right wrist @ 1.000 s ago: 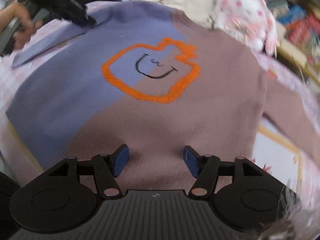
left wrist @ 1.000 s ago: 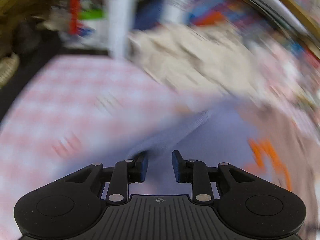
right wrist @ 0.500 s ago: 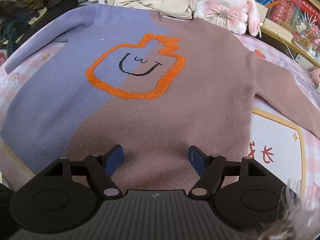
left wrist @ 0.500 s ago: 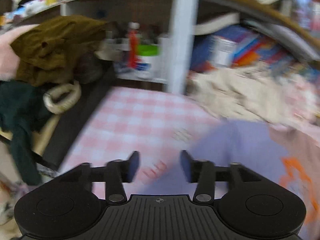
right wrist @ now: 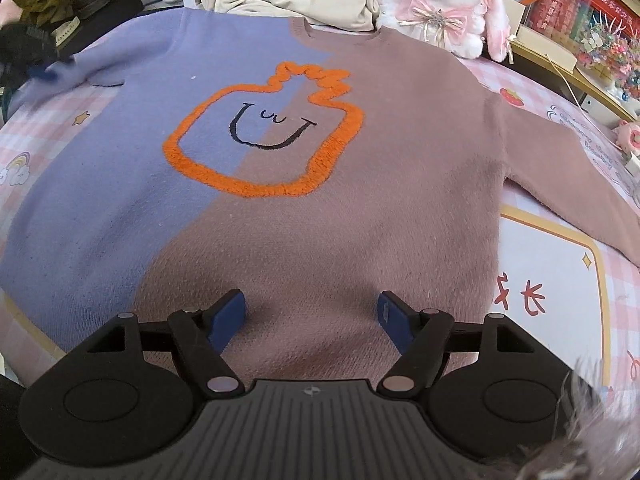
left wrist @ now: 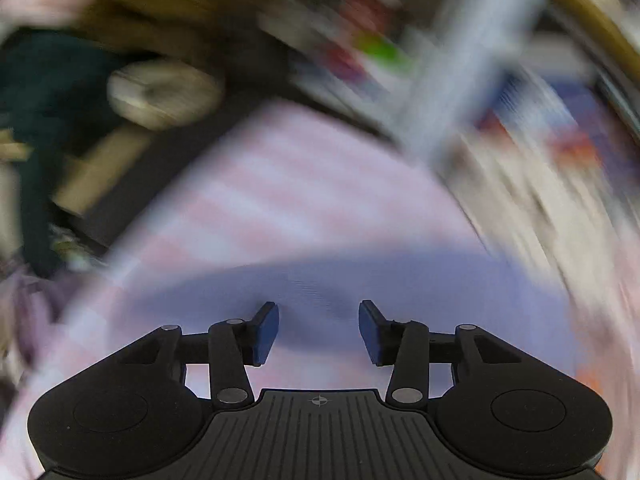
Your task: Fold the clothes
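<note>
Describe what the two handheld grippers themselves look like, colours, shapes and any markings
Both match. The left gripper and right gripper each have a matte black body with a ribbed grey centre plate bearing a small crosshair mark, two rounded lobes with circular recesses, black linkage arms on silver pivot pins, and flat blue finger pads. No cables or sleeves show.

Everything beyond the left gripper (left wrist: pixel 319 332) smears into blur: shelf clutter unreadable. The sweater's (right wrist: pixel 360 184) brown sleeve runs off the right edge; its hem hides behind the right gripper (right wrist: pixel 311 318).
</note>
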